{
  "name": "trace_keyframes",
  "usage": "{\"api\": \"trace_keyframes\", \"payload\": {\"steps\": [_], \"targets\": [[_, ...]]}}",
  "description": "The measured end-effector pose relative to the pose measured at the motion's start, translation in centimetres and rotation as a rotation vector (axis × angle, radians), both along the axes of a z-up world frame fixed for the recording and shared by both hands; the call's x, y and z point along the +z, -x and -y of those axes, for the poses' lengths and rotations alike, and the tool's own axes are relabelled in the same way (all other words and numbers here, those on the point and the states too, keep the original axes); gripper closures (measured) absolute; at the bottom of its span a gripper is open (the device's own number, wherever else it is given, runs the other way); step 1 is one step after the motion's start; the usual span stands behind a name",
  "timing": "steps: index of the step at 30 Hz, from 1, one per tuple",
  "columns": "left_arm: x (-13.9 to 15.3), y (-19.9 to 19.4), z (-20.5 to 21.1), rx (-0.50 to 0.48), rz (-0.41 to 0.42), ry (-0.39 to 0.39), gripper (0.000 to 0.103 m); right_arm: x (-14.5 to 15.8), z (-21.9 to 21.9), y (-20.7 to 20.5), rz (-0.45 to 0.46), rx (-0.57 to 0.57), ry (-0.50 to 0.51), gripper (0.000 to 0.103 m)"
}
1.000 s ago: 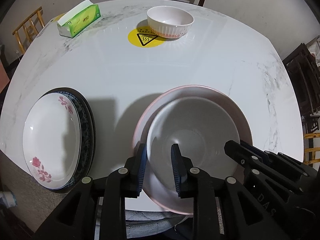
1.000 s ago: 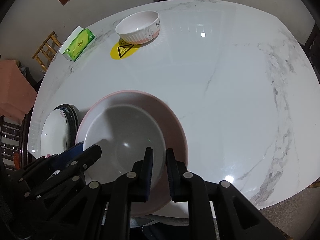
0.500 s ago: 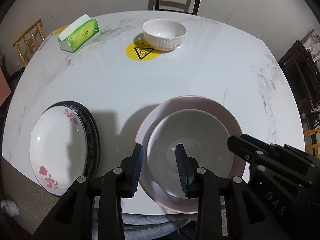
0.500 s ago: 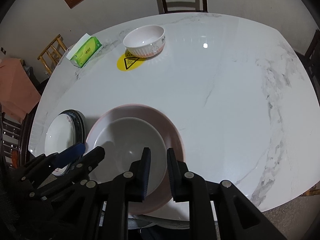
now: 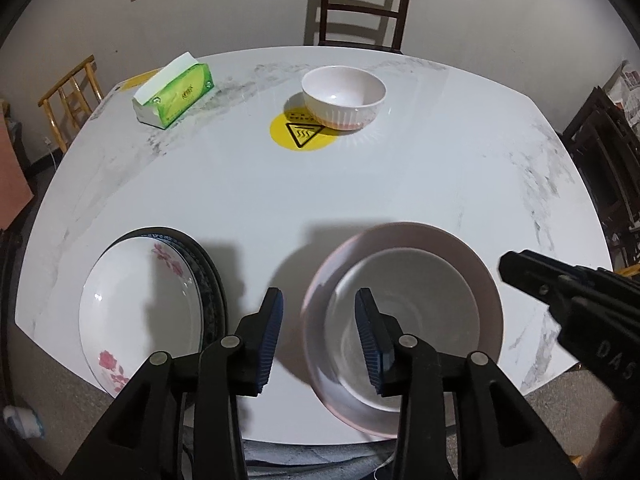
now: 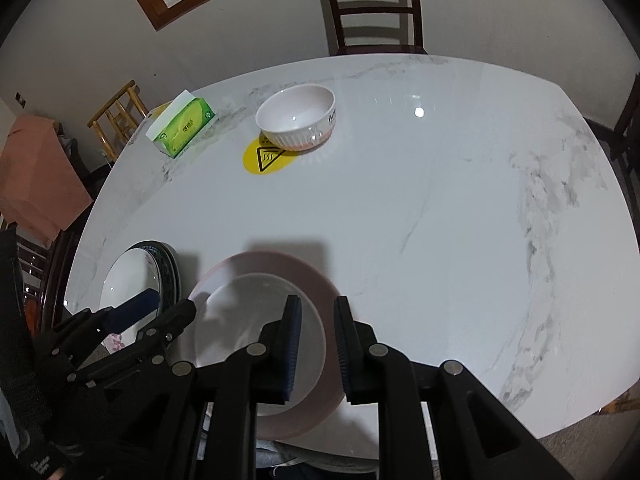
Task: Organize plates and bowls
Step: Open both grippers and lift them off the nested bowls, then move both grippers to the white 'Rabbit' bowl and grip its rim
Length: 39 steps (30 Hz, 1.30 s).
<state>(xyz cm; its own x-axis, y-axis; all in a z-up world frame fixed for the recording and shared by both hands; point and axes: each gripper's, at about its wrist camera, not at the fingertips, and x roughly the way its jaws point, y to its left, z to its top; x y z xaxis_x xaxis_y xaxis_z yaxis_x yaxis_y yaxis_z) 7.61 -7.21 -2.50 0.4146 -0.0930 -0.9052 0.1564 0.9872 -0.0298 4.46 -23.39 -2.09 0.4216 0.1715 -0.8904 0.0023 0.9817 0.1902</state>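
Note:
A pale grey plate (image 5: 404,316) lies inside a larger pink plate (image 5: 424,236) at the table's near edge; both also show in the right wrist view (image 6: 248,320). My left gripper (image 5: 318,334) is open above the pink plate's left rim, holding nothing. My right gripper (image 6: 318,344) is open over the plates' right rim, holding nothing. A white flowered plate (image 5: 136,312) rests on a dark-rimmed plate (image 5: 208,268) at the near left. A white ribbed bowl (image 5: 343,96) stands at the far side.
A green tissue box (image 5: 174,94) lies at the far left of the white marble table (image 5: 360,184). A yellow warning sticker (image 5: 300,134) is beside the bowl. Chairs (image 5: 360,4) stand around the table.
Both grippers have opened and pulled back and up from the stacked plates, which now rest on the table. The view takes in more of the room.

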Motion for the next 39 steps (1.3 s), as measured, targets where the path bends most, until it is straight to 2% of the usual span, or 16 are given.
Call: {"api": "trace_keyframes", "payload": {"steps": [11,20,23,30,39], "targets": [[-0.8,-2.2,-1.0,0.030,-0.004,-0.037,0.065,0.2,1.0,-2.6,-0.001,0.013,0.011,0.086],[-1.5,-5.3,-1.1,0.040,-0.029,-0.058,0.062,-0.5,1.8,-6.7,-0.018,0.052,0.017,0.086],[-1.7,-7.0,-1.3,0.044,-0.043,-0.040,0.062,-0.8,2.0,-8.4,-0.027,0.074,0.010,0.086],[-2.0,-12.3,-2.1,0.075,-0.089,0.061,0.062,-1.8,2.7,-13.6,-0.047,0.084,-0.002,0.086],[-2.4,-19.0,-2.0,0.122,-0.106,0.142,0.062,-2.9,2.4,-20.6,-0.055,0.103,0.037,0.086]]}}
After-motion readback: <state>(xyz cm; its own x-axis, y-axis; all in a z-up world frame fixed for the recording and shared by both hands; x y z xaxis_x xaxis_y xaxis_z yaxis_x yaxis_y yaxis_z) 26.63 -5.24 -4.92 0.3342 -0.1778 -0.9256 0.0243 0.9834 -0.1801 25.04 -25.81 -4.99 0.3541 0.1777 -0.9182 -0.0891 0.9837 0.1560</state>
